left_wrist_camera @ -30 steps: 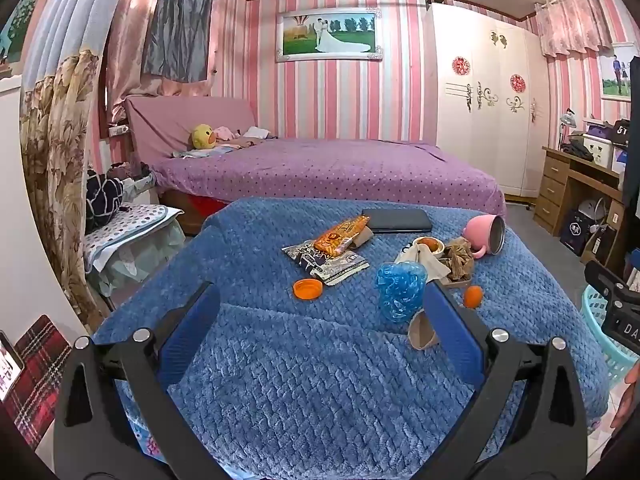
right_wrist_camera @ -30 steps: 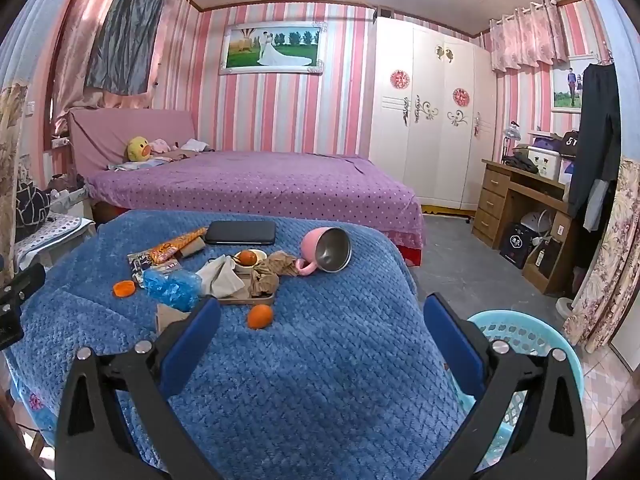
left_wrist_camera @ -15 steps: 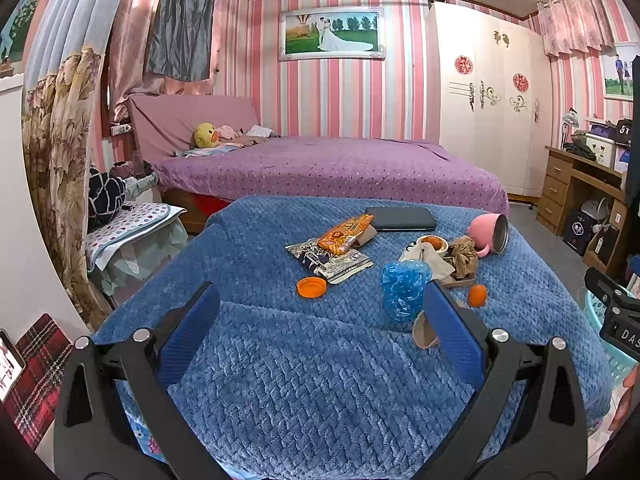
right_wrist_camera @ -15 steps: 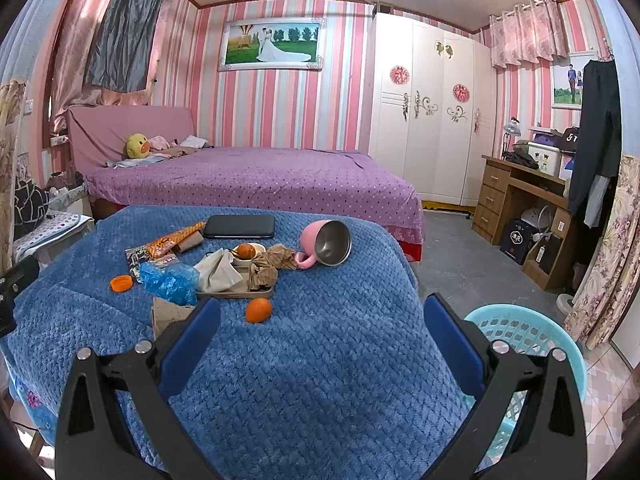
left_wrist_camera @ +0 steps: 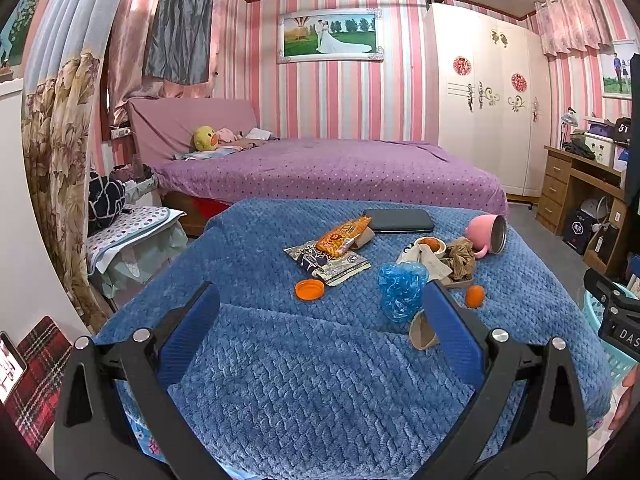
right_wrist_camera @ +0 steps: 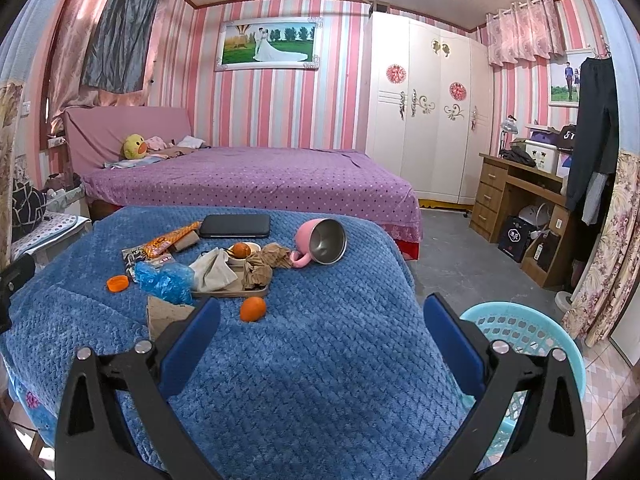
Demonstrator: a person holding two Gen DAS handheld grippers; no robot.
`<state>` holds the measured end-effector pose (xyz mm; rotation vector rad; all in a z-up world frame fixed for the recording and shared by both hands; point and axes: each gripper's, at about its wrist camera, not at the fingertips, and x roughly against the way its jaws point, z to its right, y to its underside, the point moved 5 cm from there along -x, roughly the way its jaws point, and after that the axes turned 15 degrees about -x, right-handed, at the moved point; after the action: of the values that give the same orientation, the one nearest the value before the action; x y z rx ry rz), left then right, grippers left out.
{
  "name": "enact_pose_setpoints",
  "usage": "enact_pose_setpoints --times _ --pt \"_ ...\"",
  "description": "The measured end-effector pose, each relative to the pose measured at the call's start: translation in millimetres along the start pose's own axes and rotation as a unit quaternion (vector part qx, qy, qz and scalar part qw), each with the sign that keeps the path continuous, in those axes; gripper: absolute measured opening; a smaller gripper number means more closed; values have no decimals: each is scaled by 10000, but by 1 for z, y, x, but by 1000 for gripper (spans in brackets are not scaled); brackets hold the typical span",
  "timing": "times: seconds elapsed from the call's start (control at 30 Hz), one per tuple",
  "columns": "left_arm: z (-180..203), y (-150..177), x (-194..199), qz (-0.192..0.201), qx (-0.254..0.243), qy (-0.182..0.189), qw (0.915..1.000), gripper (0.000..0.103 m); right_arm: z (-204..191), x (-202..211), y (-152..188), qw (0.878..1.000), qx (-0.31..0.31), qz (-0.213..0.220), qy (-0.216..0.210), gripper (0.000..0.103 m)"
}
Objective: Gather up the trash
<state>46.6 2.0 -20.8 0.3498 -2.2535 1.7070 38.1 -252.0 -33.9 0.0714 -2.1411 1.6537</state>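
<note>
Trash lies on a table under a blue blanket (left_wrist_camera: 320,380): a crumpled blue plastic bag (left_wrist_camera: 400,290) (right_wrist_camera: 166,278), an orange snack wrapper (left_wrist_camera: 344,236) on a dark wrapper (left_wrist_camera: 328,266), an orange cap (left_wrist_camera: 309,290) (right_wrist_camera: 118,283), a brown paper cup (left_wrist_camera: 420,334) (right_wrist_camera: 168,314) and crumpled paper (right_wrist_camera: 264,266) on a tray (right_wrist_camera: 240,292). My left gripper (left_wrist_camera: 320,332) is open and empty, short of the cap and bag. My right gripper (right_wrist_camera: 320,336) is open and empty, near the table's right edge. A light blue basket (right_wrist_camera: 520,328) stands on the floor to the right.
A tipped pink mug (right_wrist_camera: 322,242), a black phone (right_wrist_camera: 235,226), a small orange (right_wrist_camera: 253,309) and a bowl with an orange (right_wrist_camera: 242,251) share the table. A purple bed (right_wrist_camera: 248,180) lies behind. A desk (right_wrist_camera: 516,196) and wardrobe (right_wrist_camera: 428,112) stand right.
Both views have shifted slightly; the table items sit a little further right in the left wrist view and a little closer in the right one. Both grippers stay open.
</note>
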Motion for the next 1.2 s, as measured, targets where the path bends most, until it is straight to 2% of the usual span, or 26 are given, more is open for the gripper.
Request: enact_pose_setpoints --times 1.2 --pt "2 0 2 8 -31 6 10000 98 0 1 -1 10000 5 23 3 99"
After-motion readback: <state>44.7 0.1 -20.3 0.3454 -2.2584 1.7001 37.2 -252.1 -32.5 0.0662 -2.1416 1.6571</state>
